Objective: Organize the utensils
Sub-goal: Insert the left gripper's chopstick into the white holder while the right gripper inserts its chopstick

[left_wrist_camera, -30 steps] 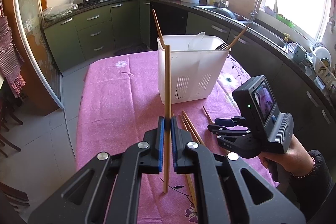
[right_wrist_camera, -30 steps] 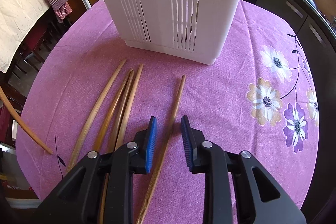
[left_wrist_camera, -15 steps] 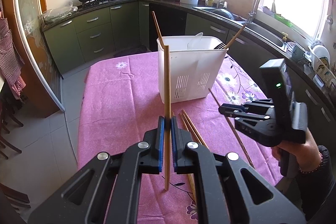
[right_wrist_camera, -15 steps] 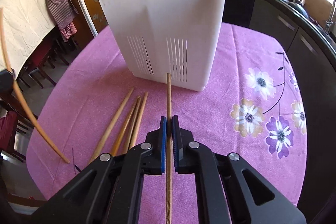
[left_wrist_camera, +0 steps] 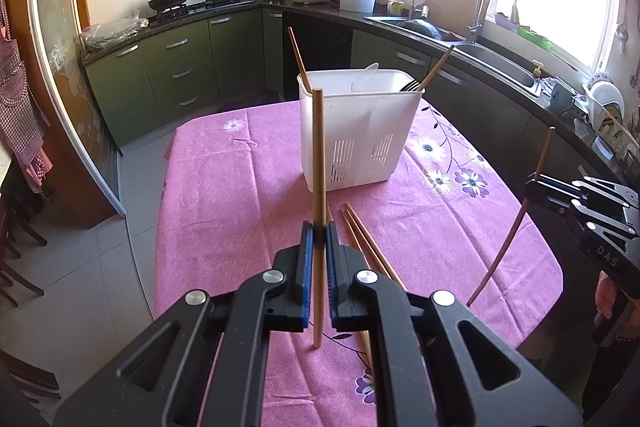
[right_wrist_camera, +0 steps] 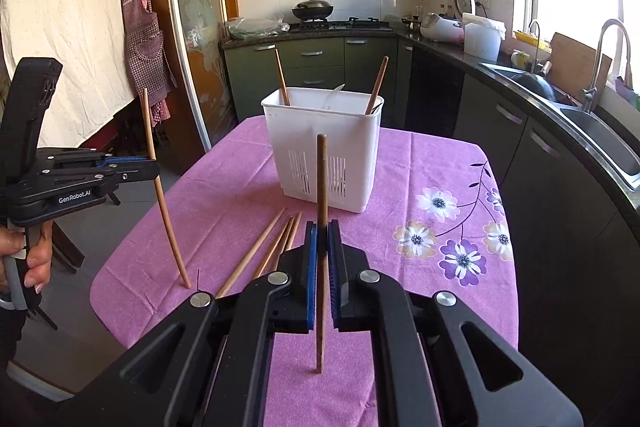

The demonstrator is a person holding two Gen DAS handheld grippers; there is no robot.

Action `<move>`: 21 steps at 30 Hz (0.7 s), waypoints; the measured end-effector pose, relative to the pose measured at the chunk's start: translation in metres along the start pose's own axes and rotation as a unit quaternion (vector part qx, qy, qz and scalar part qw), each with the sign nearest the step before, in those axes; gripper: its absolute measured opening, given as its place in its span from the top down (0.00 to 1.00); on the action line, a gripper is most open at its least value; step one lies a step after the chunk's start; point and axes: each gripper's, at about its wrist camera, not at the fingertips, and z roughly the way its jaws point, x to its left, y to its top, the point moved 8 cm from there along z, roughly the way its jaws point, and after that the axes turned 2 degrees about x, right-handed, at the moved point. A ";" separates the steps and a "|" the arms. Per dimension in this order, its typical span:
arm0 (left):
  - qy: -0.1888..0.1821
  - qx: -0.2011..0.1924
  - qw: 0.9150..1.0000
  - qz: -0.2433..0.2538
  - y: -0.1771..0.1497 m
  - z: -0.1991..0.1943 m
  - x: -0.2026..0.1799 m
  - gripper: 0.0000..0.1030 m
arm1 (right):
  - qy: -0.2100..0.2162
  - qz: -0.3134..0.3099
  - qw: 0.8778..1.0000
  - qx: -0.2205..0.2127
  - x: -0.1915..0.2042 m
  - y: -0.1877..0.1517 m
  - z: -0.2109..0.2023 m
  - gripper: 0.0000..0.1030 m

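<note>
A pink floral tablecloth (right_wrist_camera: 420, 163) covers the table. A lidded wok (right_wrist_camera: 312, 9) sits on the stove, a checked apron (right_wrist_camera: 146, 39) hangs left, and a tall faucet (left_wrist_camera: 486, 1) stands by the sink.

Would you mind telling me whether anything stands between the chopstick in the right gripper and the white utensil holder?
Nothing visible does. The right gripper holds its chopstick upright, off the tablecloth, and the air toward the white utensil holder is open. The loose chopsticks lie flat below, left of that path.

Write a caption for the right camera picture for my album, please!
Right tool holds a chopstick upright before the white utensil basket; three more chopsticks lie on the pink tablecloth.
</note>
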 end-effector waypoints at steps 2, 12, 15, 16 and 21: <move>0.001 -0.002 1.000 0.001 -0.001 -0.002 -0.001 0.94 | 0.001 0.003 1.000 -0.003 -0.001 -0.004 -0.009 0.94; 0.003 -0.007 1.000 0.004 -0.004 -0.009 -0.003 0.94 | 0.007 0.012 1.000 -0.015 0.002 -0.010 -0.029 0.94; 0.004 -0.008 1.000 0.006 -0.003 -0.012 -0.003 0.94 | 0.008 0.009 1.000 -0.019 0.001 -0.007 -0.029 0.94; 0.004 -0.009 1.000 0.006 -0.002 -0.012 -0.002 0.94 | 0.009 0.009 1.000 -0.019 0.001 -0.006 -0.028 0.94; 0.004 -0.011 1.000 0.009 0.003 -0.014 -0.002 0.94 | 0.011 0.006 1.000 -0.027 0.003 0.003 -0.028 0.94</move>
